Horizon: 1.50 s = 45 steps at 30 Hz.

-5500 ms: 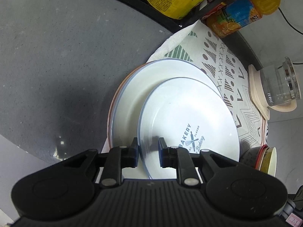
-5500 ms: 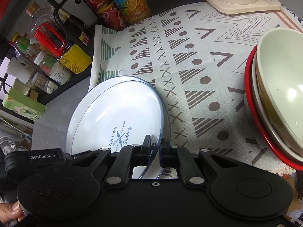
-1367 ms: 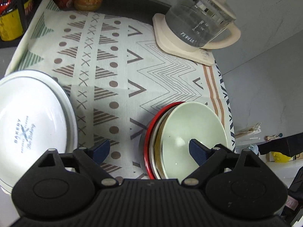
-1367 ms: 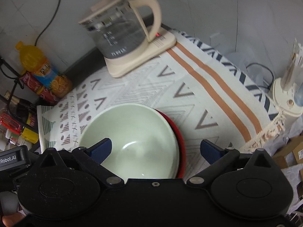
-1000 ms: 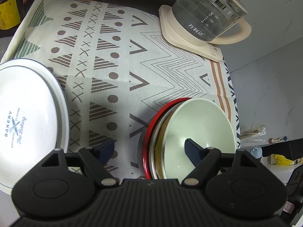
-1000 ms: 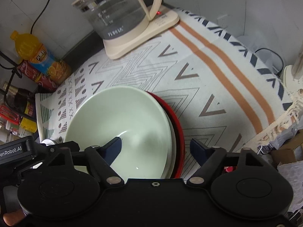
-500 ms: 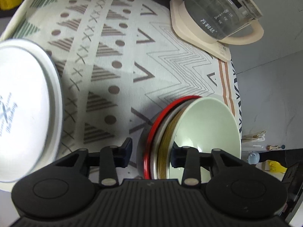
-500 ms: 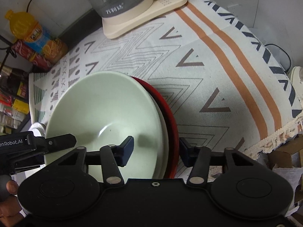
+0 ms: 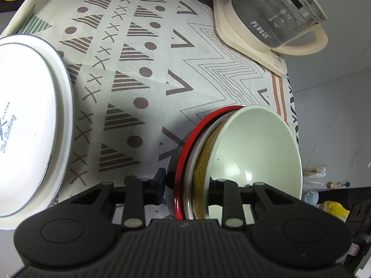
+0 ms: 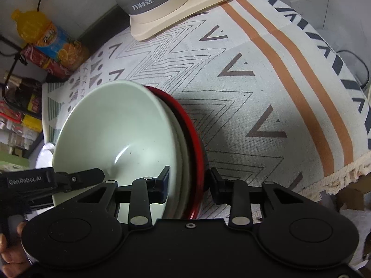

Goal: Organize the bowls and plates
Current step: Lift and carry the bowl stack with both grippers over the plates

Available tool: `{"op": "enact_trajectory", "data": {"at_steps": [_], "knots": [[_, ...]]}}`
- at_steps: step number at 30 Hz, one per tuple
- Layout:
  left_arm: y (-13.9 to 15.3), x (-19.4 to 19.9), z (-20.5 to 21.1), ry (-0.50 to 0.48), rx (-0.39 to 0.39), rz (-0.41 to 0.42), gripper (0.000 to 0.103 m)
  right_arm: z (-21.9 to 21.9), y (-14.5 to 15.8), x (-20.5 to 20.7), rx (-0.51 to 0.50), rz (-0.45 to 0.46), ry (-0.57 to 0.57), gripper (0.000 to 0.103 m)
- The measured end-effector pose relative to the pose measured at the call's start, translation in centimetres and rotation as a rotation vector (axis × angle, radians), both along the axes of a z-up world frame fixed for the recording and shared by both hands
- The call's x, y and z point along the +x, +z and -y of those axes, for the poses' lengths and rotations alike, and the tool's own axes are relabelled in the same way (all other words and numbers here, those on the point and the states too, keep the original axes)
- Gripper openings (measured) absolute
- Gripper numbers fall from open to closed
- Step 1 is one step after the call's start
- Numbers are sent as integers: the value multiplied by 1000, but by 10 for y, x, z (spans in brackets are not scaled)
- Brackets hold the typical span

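Observation:
A stack of nested bowls (image 9: 252, 153) stands on the patterned cloth: pale green on top, then a yellow-patterned one, a white one and a red-rimmed one (image 9: 185, 153) at the bottom. My left gripper (image 9: 185, 183) is shut on the stack's left rims, one finger inside the green bowl. My right gripper (image 10: 189, 183) is shut on the stack's right rims (image 10: 192, 143), one finger inside the green bowl (image 10: 120, 134). A stack of white plates (image 9: 27, 120) with "Baking" print lies at the left.
A glass kettle on a cream base (image 9: 273, 18) stands at the back of the cloth (image 9: 143, 53). Bottles and cans (image 10: 48, 44) stand at the back left. The cloth's fringed edge (image 10: 336, 178) hangs at the right, with clutter below.
Both grippers left the white plate on the plate stack, moved to the bowl stack, and closed from wide open onto its opposite rims.

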<state>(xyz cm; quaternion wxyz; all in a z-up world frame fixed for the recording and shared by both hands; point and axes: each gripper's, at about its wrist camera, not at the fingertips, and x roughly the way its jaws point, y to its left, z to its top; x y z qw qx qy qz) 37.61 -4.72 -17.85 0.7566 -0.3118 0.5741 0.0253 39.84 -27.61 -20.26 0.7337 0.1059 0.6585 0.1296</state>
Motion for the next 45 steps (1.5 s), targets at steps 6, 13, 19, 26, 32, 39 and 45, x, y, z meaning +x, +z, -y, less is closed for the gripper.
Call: {"op": "enact_trajectory", "data": {"at_steps": [6, 13, 19, 26, 32, 39, 45], "knots": [[7, -5, -2, 21, 12, 15, 29, -4, 7, 1, 9, 25, 13, 31], [27, -13, -10, 53, 17, 63, 29, -12, 23, 4, 35, 53, 12, 31], [48, -21, -25, 89, 27, 92, 29, -29, 46, 9, 59, 88, 39, 31], [63, -36, -50, 152, 32, 115, 29, -55, 56, 12, 80, 105, 96, 31], [72, -49, -75, 220, 25, 134, 29, -81, 63, 13, 98, 111, 153, 31], [75, -69, -106, 307, 34, 135, 29, -117, 64, 9, 111, 108, 219, 31], [78, -89, -138, 370, 41, 136, 29, -150, 61, 6, 136, 90, 273, 31]]}}
